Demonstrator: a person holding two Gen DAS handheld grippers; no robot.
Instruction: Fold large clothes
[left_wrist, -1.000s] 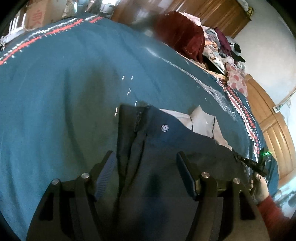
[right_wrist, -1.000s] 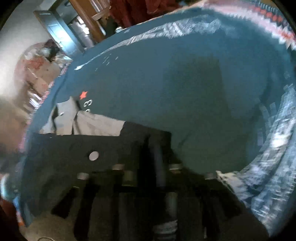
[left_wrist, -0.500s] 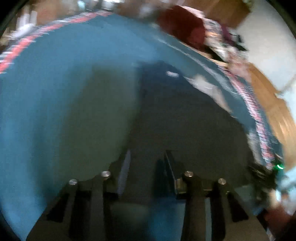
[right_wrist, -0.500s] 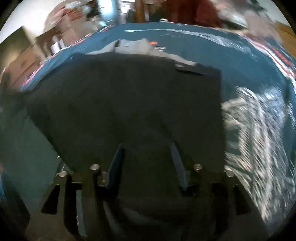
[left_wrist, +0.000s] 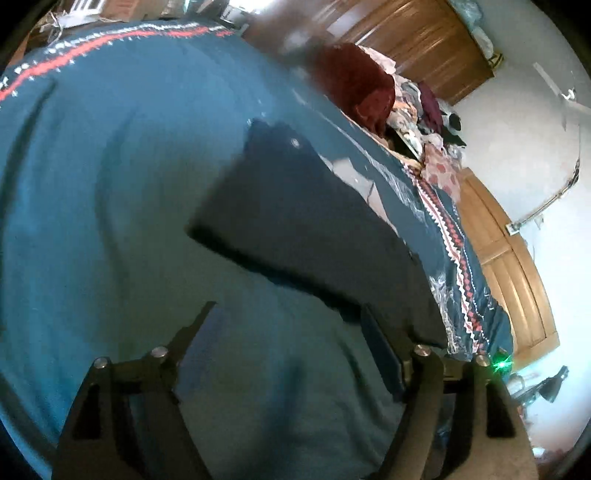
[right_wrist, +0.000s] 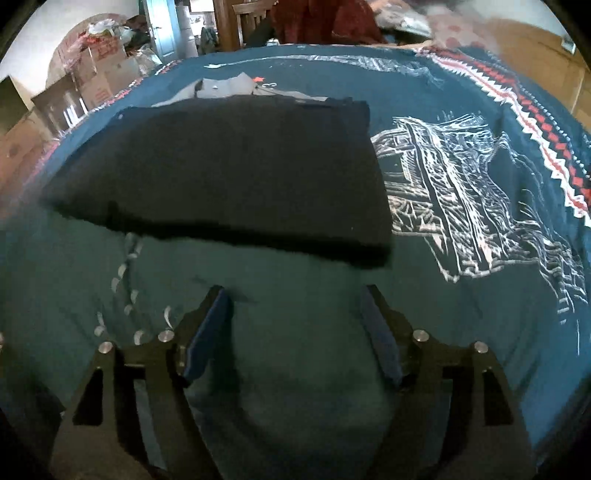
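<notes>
Beyond both of my grippers, on the teal bed cover, the dark trousers now lie folded over into a broad flat slab, where a second ago their waistband and button sat right between my fingers and half a second ago I was carrying cloth forward across the bed. My left gripper has let go and come back: its jaws stand wide apart with only bare cover between them, the trousers' near fold just ahead of the right fingertip. My right gripper is likewise spread wide and empty, hanging a little short of the same fold. Past the trousers' far edge, a strip of grey lining or a grey garment peeks out; I cannot tell which. Right of the trousers the cover's white printed pattern shows. I judge one fold is laid and released, so the next step is probably another fold or some smoothing.
</notes>
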